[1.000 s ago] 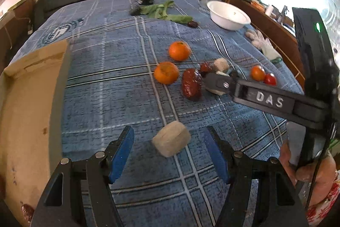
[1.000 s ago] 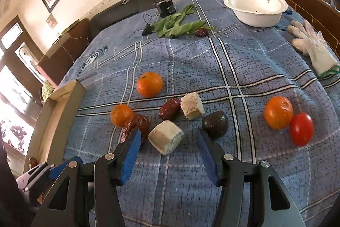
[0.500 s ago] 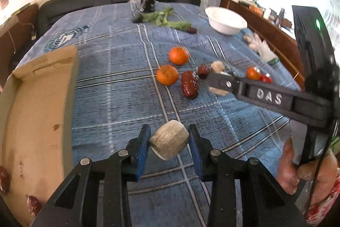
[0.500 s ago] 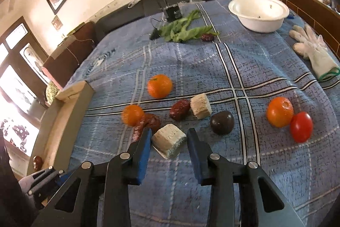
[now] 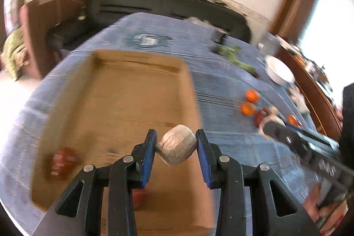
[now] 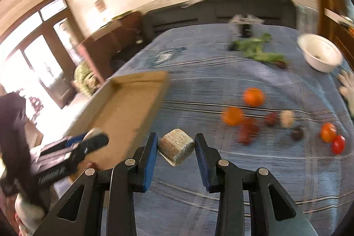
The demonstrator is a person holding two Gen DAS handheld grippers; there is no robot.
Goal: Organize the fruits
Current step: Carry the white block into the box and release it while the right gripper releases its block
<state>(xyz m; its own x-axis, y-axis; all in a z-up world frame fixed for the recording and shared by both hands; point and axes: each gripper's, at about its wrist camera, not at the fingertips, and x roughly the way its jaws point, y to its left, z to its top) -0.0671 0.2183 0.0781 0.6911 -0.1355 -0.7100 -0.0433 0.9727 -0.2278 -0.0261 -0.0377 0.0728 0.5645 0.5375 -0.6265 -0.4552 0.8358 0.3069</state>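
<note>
Left gripper (image 5: 176, 148): clamped on beige chunk (image 5: 177, 147), above right wall of cardboard tray (image 5: 124, 94). Right gripper (image 6: 176, 148): clamped on pale block (image 6: 176, 146), above blue cloth (image 6: 254, 180), beside tray.

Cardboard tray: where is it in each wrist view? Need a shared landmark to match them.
Left wrist view: the cardboard tray fills the centre-left, under and beyond the left gripper, which holds a beige chunk.
Right wrist view: the cardboard tray sits left of centre, beyond the right gripper.
Shared landmark: the white bowl, far right on the blue cloth in both.
</note>
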